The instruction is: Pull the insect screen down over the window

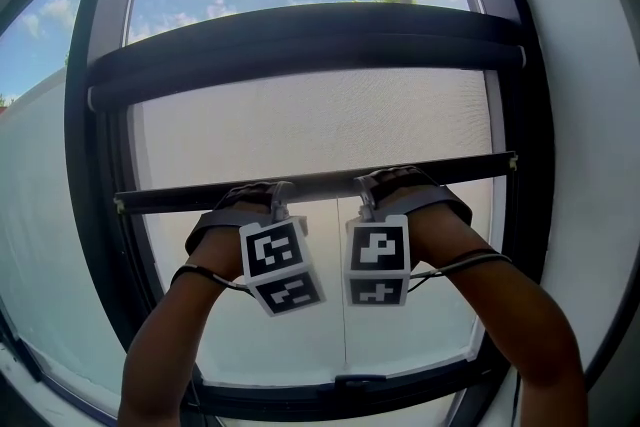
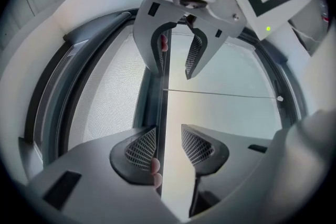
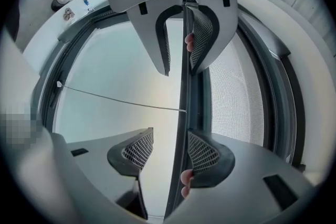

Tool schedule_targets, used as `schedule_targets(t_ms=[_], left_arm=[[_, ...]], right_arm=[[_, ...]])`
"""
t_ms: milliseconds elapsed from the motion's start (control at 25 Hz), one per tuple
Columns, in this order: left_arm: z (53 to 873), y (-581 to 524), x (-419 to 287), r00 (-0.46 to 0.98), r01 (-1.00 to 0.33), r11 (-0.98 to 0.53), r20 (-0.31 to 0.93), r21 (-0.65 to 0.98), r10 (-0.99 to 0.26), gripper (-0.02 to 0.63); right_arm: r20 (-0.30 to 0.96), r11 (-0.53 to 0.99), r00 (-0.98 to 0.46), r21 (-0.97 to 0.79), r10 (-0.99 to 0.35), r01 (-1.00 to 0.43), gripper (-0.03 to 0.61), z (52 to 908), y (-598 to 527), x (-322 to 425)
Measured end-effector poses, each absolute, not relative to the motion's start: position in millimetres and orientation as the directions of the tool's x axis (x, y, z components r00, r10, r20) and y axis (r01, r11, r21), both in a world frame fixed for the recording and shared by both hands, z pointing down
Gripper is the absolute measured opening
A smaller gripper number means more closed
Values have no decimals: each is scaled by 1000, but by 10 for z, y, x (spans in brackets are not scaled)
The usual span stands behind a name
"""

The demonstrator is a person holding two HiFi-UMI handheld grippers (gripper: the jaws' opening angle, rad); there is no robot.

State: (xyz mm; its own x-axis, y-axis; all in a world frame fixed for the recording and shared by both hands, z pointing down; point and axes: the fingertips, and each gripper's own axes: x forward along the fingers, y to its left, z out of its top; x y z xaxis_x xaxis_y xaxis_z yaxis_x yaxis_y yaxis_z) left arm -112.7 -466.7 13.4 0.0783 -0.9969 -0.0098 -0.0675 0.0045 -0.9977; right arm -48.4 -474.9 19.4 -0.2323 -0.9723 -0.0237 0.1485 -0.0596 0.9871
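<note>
One window (image 1: 85,165), one insect screen (image 1: 300,125), one bottom bar (image 1: 200,195), and two tools: left tool (image 2: 169,147), right tool (image 3: 170,152).

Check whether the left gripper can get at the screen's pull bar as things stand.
Likely yes: the pull bar already runs between the open jaws of the left gripper, nearer one pad, with nothing in the way.
</note>
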Motion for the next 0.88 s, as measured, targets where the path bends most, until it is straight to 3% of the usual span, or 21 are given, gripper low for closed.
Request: schedule_targets(t_ms=[880], left_arm=[[737, -4545, -1095, 136, -116, -187, 171, -975, -976, 150]], right_arm=[[134, 109, -227, 987, -964, 121, 199, 788, -4630, -469]])
